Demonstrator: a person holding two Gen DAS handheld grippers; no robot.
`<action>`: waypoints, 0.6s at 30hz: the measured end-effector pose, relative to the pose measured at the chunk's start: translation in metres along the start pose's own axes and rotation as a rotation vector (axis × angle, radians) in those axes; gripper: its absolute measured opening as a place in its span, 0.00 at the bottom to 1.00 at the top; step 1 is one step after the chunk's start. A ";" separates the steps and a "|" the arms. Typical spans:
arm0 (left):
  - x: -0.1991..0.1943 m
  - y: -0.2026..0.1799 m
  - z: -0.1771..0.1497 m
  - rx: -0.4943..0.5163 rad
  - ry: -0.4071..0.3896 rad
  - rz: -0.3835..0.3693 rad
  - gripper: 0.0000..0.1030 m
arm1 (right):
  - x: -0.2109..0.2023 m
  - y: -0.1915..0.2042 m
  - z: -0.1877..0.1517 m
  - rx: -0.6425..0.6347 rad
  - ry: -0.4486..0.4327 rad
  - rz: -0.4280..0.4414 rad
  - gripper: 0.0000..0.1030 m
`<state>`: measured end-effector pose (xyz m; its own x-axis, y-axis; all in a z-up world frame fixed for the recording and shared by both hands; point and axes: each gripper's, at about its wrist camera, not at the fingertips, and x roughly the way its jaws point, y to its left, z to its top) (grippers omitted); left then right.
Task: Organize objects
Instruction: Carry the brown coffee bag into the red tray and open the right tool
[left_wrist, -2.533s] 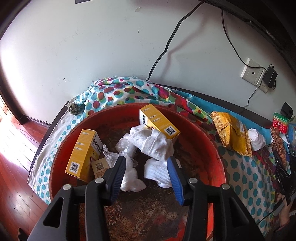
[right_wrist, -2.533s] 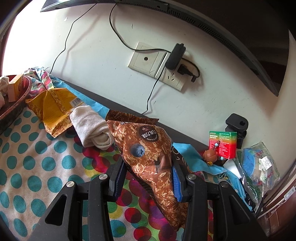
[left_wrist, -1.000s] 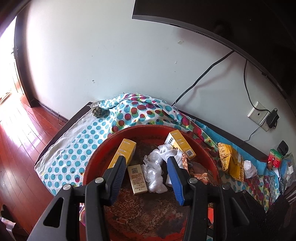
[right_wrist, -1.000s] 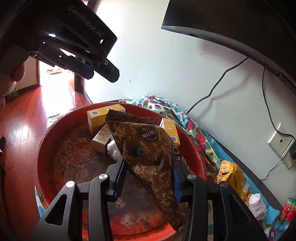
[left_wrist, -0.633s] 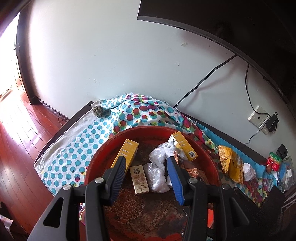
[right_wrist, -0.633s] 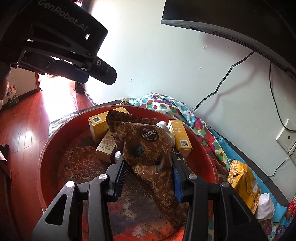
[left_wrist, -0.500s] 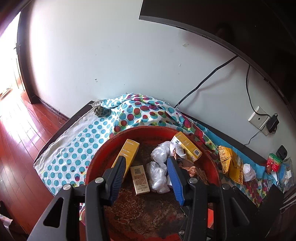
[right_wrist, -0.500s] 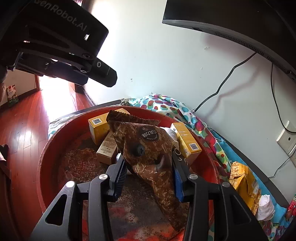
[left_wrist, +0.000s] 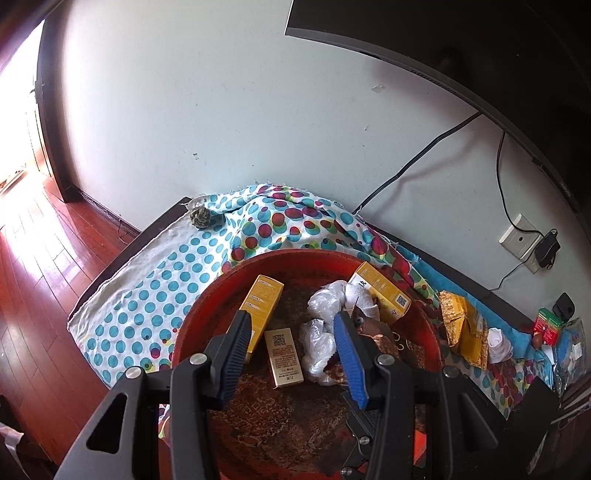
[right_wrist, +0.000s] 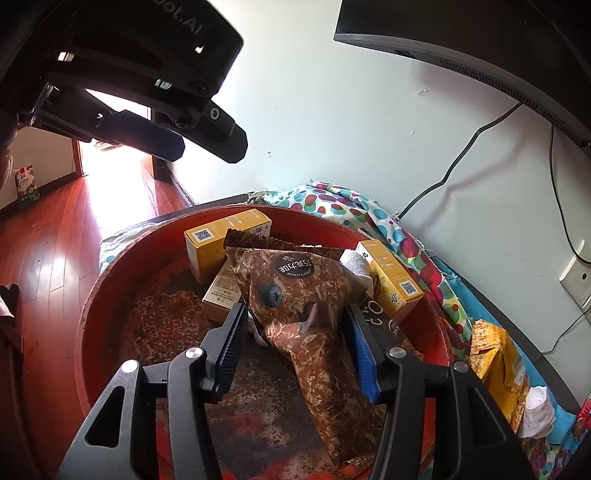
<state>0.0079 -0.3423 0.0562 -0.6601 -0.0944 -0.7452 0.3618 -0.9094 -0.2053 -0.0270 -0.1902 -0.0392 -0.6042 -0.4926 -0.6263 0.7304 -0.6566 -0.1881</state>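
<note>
A red round basin (left_wrist: 192, 317) (right_wrist: 92, 295) sits on a polka-dot cloth. It holds yellow boxes (left_wrist: 260, 306) (right_wrist: 391, 278), white crumpled bags (left_wrist: 317, 343) and a white sock. My right gripper (right_wrist: 295, 332) has its jaws spread around a brown snack bag (right_wrist: 295, 291) that lies down into the basin; the bag's upper part leans on the boxes. Whether the pads still press it I cannot tell. My left gripper (left_wrist: 291, 350) is open and empty, held high above the basin, and shows at the top left of the right wrist view (right_wrist: 166, 122).
A yellow snack bag (left_wrist: 461, 325) (right_wrist: 498, 369) and a rolled white sock (left_wrist: 498, 343) (right_wrist: 535, 410) lie on the cloth right of the basin. A green-red box (left_wrist: 548, 325) stands farther right. Wall socket with charger (left_wrist: 532, 240), cables and a monitor are behind. Wooden floor lies left.
The right gripper carried the brown bag from the cloth over to the basin and lowered it onto the boxes; its jaws now stand wider. The left gripper rose above the basin.
</note>
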 end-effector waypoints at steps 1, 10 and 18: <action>0.000 0.000 0.000 0.001 -0.001 0.000 0.46 | 0.000 0.002 0.000 -0.005 -0.002 0.001 0.51; 0.000 0.000 0.001 -0.001 -0.001 0.006 0.46 | -0.004 0.008 -0.004 -0.004 -0.015 0.029 0.67; 0.001 -0.008 0.001 0.024 0.000 0.020 0.46 | -0.018 0.000 -0.006 0.043 -0.069 0.046 0.83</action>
<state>0.0033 -0.3354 0.0575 -0.6531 -0.1125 -0.7488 0.3585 -0.9170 -0.1749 -0.0135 -0.1778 -0.0325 -0.5923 -0.5598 -0.5794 0.7441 -0.6559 -0.1269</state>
